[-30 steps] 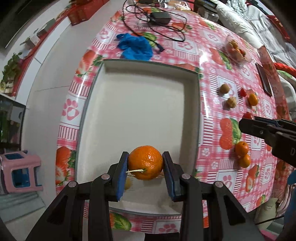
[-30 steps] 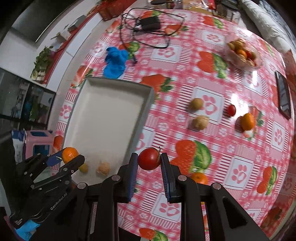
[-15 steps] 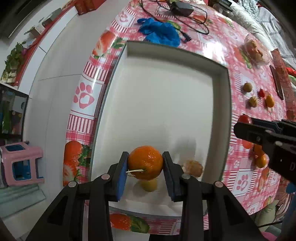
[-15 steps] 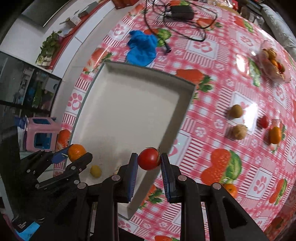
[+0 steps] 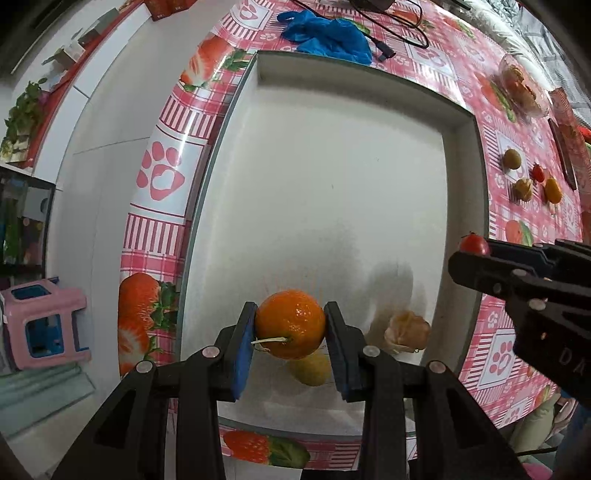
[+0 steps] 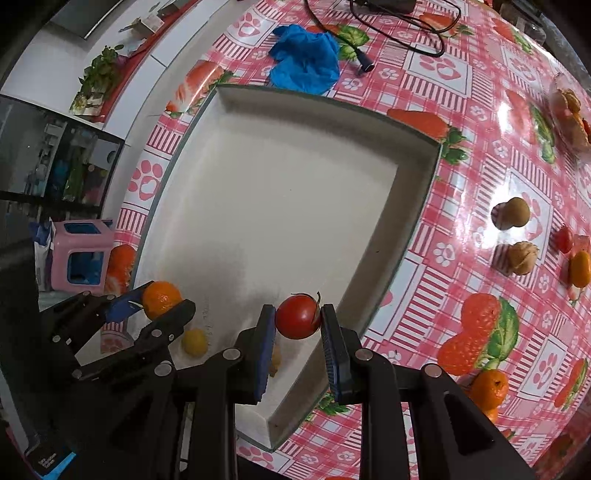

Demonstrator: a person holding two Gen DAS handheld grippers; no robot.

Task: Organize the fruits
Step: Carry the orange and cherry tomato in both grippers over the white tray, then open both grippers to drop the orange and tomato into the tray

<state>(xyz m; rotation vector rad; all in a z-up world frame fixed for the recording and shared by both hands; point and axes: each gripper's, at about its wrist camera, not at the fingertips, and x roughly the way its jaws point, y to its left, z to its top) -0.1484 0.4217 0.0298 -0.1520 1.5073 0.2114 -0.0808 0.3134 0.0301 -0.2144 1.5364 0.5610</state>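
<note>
Left gripper (image 5: 290, 338) squeezing orange (image 5: 290, 329) over white tray (image 5: 466, 192), right gripper (image 6: 297, 334) squeezing tomato (image 6: 297, 319) by tray's edge, peeled fruit (image 5: 406, 331) clear only in left view, tray's far half bare.

- The left wrist view looks steeply down from close above the near end of the white tray (image 5: 461, 122).
- The right wrist view looks down over the tray's (image 6: 432, 155) right near corner, toward the worktop (image 6: 461, 280).
- Both share the tray, the blue cloth (image 5: 328, 35) (image 6: 304, 68), and each other's tongs.
</note>
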